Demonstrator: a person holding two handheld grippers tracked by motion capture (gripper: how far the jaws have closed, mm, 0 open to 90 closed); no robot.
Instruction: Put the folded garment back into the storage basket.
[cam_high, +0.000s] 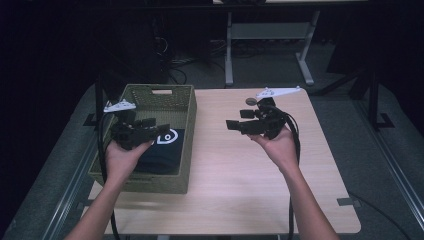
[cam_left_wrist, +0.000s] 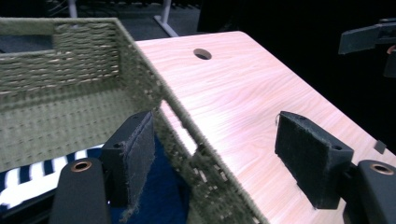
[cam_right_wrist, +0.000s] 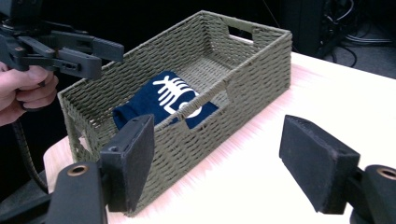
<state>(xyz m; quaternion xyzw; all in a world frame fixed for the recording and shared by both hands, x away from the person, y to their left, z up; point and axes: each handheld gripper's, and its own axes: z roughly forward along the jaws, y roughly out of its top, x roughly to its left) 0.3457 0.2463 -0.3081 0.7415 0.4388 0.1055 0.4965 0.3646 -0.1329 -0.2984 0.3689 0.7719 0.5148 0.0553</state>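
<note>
Cloth (cam_right_wrist: 163, 100), dark blue with a white print, lies folded on the floor of the basket (cam_high: 187, 107), toward the end nearest the person, with its printed side up. In the left gripper view it shows as blue fabric with white stripes low down behind one jaw. The basket is a green woven one with a cut-out handle in its far end wall, and it stands on the left part of the table (cam_high: 235, 170), its long sides running away from the person. The left gripper (cam_high: 150, 125) hangs above the near half of the basket, over the cloth and clear of it, pointing toward the table's middle; its jaws stand wide with nothing between the pads, one jaw over the inside of the basket and the other over bare wood beyond the basket's side wall. The right gripper (cam_high: 232, 124) is held above the open tabletop to the right of the basket, well apart from it, and points left toward it; its jaws are wide as well and hold nothing. In the right gripper view the basket and the cloth lie ahead between the two pads, and the left gripper with the hand that grips it shows at the upper left. A round hole (cam_left_wrist: 202, 53) sits in the tabletop near its far edge.
</note>
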